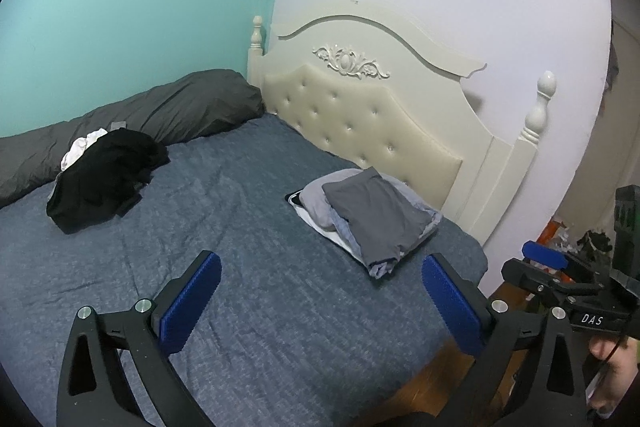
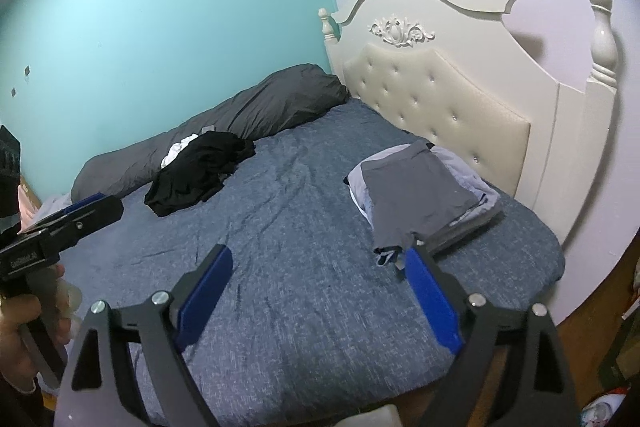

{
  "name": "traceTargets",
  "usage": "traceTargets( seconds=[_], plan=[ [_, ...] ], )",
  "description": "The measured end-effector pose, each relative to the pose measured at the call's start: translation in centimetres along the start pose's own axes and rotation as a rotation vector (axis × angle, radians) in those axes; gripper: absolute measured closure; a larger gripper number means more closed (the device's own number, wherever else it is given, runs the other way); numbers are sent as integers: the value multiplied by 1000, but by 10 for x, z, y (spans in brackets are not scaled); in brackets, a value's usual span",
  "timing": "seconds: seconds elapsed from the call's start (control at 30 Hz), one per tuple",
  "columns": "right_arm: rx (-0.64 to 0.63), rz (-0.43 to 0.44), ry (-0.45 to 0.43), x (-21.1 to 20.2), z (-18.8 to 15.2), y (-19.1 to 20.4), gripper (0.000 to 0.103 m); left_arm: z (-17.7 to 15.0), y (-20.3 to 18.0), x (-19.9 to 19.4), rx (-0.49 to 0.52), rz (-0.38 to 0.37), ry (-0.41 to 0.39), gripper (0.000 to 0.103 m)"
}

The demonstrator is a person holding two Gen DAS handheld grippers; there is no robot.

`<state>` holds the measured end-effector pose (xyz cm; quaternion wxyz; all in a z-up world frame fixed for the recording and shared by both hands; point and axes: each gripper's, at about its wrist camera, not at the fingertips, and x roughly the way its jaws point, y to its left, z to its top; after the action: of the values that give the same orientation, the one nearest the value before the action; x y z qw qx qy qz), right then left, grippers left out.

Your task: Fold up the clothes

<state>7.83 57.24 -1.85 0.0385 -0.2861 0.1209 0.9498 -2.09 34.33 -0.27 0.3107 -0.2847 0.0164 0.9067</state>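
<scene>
Two claws are hovering over the bed (image 1: 248,227), both with their blue pads standing wide apart and gripping nothing. The left claw (image 1: 320,301) is hanging above bare blue cover near the bed's foot edge, and the right claw (image 2: 320,297) is doing the same; its right pad is sitting just in front of the lowest hem of the folded stack. Each claw is also showing at the edge of the other's view, held in a hand: the right claw at the right edge of the left wrist view, the left claw at the left edge of the right wrist view.

Two groups of clothes are lying on the bed. One folded stack (image 1: 370,217) is sitting just beside the headboard (image 1: 360,115), topped by a pair of grey shorts (image 2: 416,203); paler blue and white layers are peeking out beneath, too overlapped to count. One loose black heap (image 1: 106,179) is lying well apart from the headboard, with a scrap of white cloth (image 1: 82,147) poking out behind it; how many garments it is holding cannot be told. One long dark grey pillow (image 1: 160,115) is running from the headboard's far corner along the teal wall, its far end cut off by the frame.
</scene>
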Motion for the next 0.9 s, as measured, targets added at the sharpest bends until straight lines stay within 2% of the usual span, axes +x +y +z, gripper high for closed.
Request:
traceTargets(
  seconds=[0.33, 0.9],
  plan=[
    [3, -3, 14, -4, -16, 6, 14, -13, -1, -9, 15, 7, 12, 0],
    [6, -37, -11, -24, -31, 7, 14, -27, -5, -25, 11, 12, 2, 0]
  ],
)
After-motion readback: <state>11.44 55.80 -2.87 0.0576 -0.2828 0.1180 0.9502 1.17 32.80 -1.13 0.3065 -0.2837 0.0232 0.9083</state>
